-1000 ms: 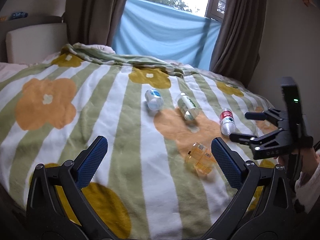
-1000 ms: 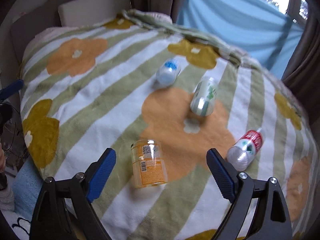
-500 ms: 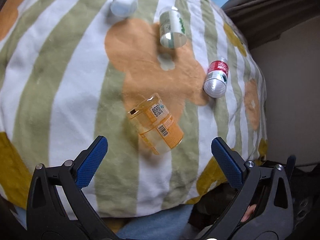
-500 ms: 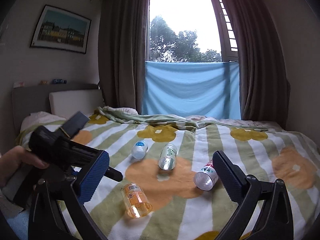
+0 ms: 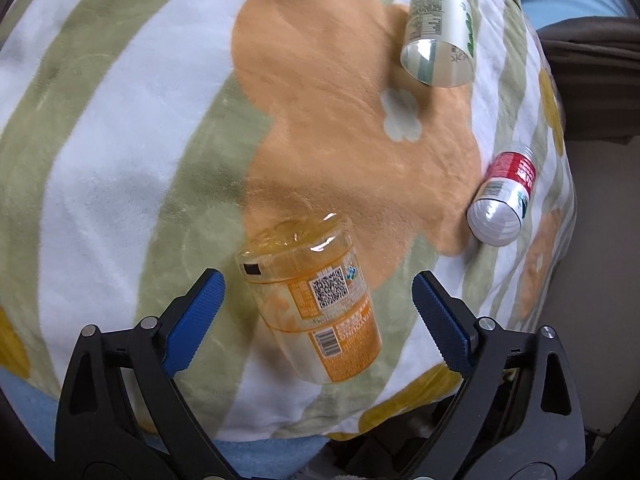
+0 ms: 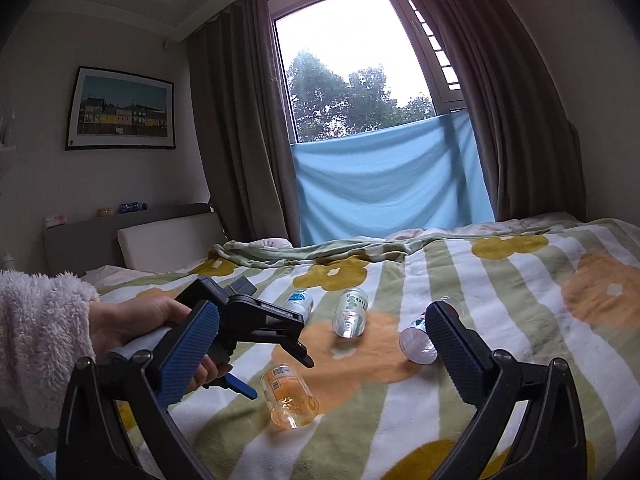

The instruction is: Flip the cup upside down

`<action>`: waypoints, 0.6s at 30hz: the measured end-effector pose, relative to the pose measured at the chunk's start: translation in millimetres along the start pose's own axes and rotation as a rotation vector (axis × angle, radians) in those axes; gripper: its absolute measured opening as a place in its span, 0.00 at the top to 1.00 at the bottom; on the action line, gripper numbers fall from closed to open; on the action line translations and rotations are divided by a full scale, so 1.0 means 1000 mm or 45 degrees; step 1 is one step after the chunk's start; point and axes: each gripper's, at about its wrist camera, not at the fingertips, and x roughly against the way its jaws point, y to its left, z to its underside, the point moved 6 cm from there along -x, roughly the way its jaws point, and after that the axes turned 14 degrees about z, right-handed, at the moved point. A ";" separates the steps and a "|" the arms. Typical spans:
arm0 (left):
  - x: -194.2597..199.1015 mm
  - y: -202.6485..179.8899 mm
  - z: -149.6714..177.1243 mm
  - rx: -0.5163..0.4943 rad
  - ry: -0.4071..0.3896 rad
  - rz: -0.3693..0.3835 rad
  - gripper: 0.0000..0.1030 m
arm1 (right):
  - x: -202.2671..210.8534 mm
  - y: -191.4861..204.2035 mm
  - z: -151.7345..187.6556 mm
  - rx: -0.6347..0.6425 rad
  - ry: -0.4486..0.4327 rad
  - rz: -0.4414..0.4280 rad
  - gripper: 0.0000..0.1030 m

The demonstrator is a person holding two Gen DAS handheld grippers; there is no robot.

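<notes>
Bedroom setup, striped flower blanket [image 5: 120, 128] on the bed. Left wrist view: the left gripper [image 5: 318, 304] has dropped much closer than half a second ago, jaws wide, and the orange cup [image 5: 316, 304] now lies on its side right between the blue pads, not touching either. Green bottle [image 5: 438, 36] sits at 1 o'clock, red one [image 5: 502, 204] at 3.

Right wrist view: the right gripper [image 6: 322, 356] hangs wide open and empty, pointed at the window [image 6: 360, 64]. From here the cup [image 6: 290, 396] is at 6 o'clock, left gripper [image 6: 276, 350] just above it. Looks like a grab is coming; flip not started.
</notes>
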 end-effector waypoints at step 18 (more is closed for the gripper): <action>-0.016 0.009 0.003 0.038 -0.034 0.017 0.40 | 0.009 -0.009 -0.003 -0.029 -0.012 -0.022 0.00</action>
